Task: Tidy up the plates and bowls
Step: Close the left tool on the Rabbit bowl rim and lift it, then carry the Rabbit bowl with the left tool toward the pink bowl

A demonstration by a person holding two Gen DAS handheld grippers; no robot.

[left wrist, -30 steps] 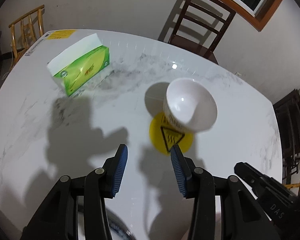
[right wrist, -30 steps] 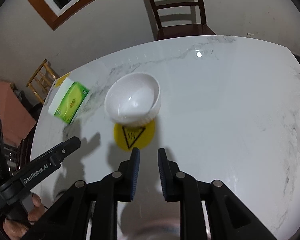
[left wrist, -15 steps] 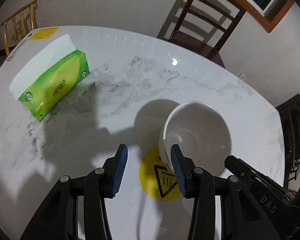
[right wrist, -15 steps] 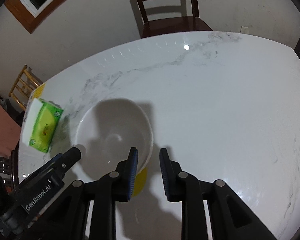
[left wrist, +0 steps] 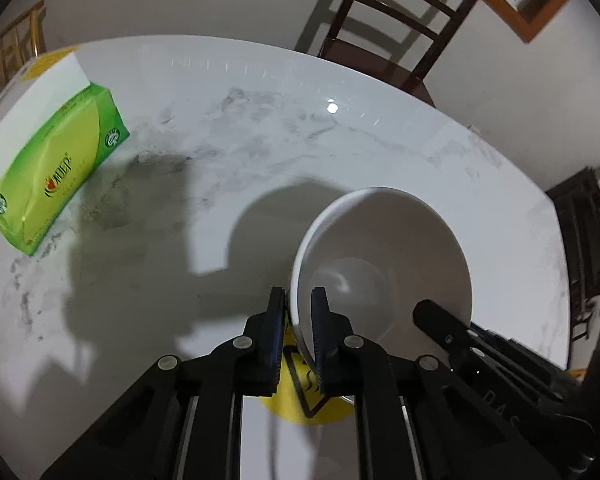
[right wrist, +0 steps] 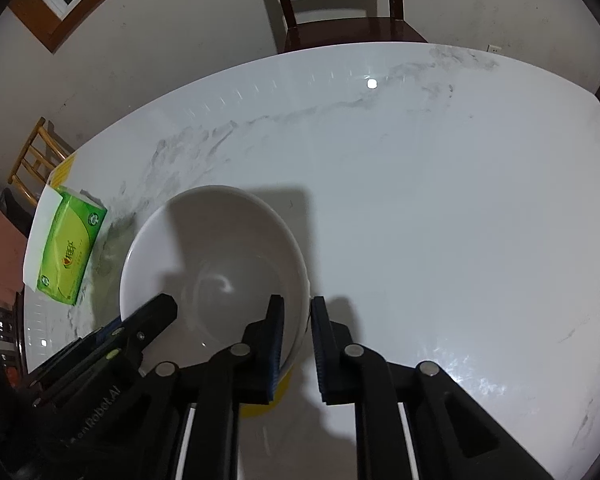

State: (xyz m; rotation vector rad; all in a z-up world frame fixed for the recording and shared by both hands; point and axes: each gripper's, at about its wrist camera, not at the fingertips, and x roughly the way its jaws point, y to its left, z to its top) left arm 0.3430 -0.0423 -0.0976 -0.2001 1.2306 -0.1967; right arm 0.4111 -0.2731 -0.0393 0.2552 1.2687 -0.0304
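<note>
We see a white, round, deep ceramic bowl (left wrist: pixel 384 264) from both wrist cameras, near the six o'clock edge of a white marble-patterned table (right wrist: pixel 440 200). A second ago the bowl sat further off at twelve o'clock with both grippers clear of it; now each has come down onto the rim. The left gripper (left wrist: pixel 299 336) has clamped the wall at the bowl's nine o'clock side — one pad outside, one inside. The right gripper (right wrist: pixel 296 340) pinches the three o'clock side likewise. We judge the bowl is now secured for lifting.

The bowl is plain, glossy and empty, standing upright on a yellow round warning sticker (left wrist: pixel 300 404). A green tissue box (left wrist: pixel 56 176) lies well apart at ten o'clock.
</note>
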